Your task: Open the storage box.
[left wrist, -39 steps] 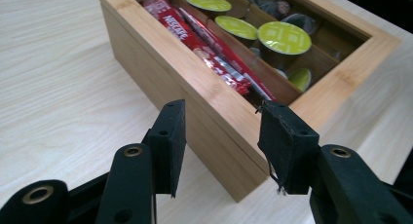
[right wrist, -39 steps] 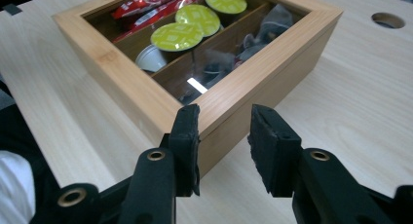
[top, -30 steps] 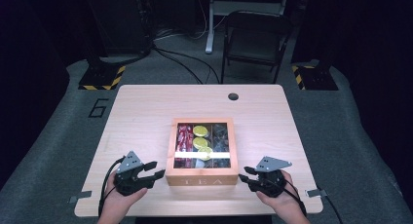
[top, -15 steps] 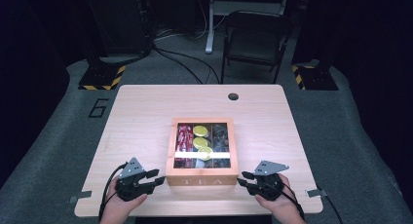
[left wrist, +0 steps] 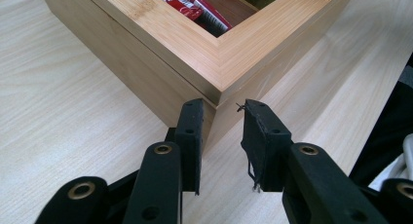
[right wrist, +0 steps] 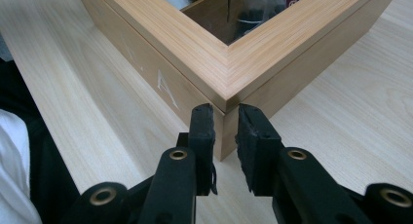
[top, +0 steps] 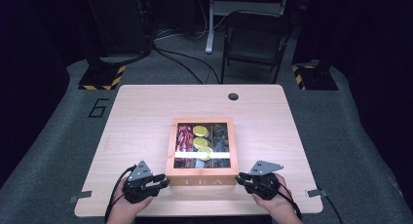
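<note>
A wooden tea box (top: 202,179) with a glass-windowed lid sits at the table's front centre. Through the window I see red packets (top: 184,136), yellow sachets (top: 200,131) and dark ones (top: 220,136). My left gripper (top: 163,182) straddles the box's front left corner (left wrist: 160,44). Its jaws have just been closing; one pad (left wrist: 195,121) lies along a side face while the other (left wrist: 258,131) stands a little off. My right gripper (top: 241,179) straddles the front right corner (right wrist: 204,44). Its jaws have also just been closing, and both pads (right wrist: 202,124) sit against that corner.
The light wooden table (top: 146,117) has a round cable hole (top: 233,96) at the back. A folding chair (top: 255,39) stands beyond it. Cables and two hazard-striped bases (top: 102,78) lie on the grey floor, marked with a "6" (top: 99,108).
Both pairs of jaws have narrowed around the box's front corners. The hands have barely shifted, and the box has stayed where it was.
</note>
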A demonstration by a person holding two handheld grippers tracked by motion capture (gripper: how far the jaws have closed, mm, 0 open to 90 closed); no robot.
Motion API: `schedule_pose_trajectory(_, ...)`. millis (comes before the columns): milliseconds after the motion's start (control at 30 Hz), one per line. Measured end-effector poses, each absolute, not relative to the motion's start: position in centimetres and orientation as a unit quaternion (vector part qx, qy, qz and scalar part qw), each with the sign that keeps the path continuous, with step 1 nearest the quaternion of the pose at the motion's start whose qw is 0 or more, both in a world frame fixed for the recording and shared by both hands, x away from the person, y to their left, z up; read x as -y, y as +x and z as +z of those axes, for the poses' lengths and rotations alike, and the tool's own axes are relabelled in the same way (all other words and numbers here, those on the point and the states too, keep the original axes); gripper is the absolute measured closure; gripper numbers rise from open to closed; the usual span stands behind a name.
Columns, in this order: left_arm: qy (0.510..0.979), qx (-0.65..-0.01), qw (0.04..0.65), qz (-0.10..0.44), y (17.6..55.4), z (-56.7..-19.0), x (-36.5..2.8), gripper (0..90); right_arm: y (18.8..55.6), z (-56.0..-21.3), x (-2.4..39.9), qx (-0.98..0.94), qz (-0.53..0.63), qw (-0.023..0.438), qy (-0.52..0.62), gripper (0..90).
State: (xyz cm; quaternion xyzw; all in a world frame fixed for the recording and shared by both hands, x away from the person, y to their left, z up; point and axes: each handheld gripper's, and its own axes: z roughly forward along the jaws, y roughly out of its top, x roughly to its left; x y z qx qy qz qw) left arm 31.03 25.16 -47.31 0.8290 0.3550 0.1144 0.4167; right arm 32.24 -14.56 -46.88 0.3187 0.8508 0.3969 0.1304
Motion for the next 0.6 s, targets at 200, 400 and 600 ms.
schedule_pose_trajectory(200, 0.824, -0.358, 0.42, 0.127, 31.14, -47.22, -25.05, 72.5, 32.58, -46.93, 14.82, -0.846, 0.409, 0.121, 0.321, 76.8)
schedule_pose_trajectory(400, 0.823, -0.361, 0.42, 0.128, 31.15, -47.22, -24.98, 72.6, 32.57, -46.91, 14.82, -0.848, 0.408, 0.121, 0.315, 76.4)
schedule_pose_trajectory(600, 0.823, -0.36, 0.42, 0.127, 31.18, -47.18, -24.98, 72.5, 32.52, -46.88, 14.74, -0.847, 0.407, 0.122, 0.318, 76.3)
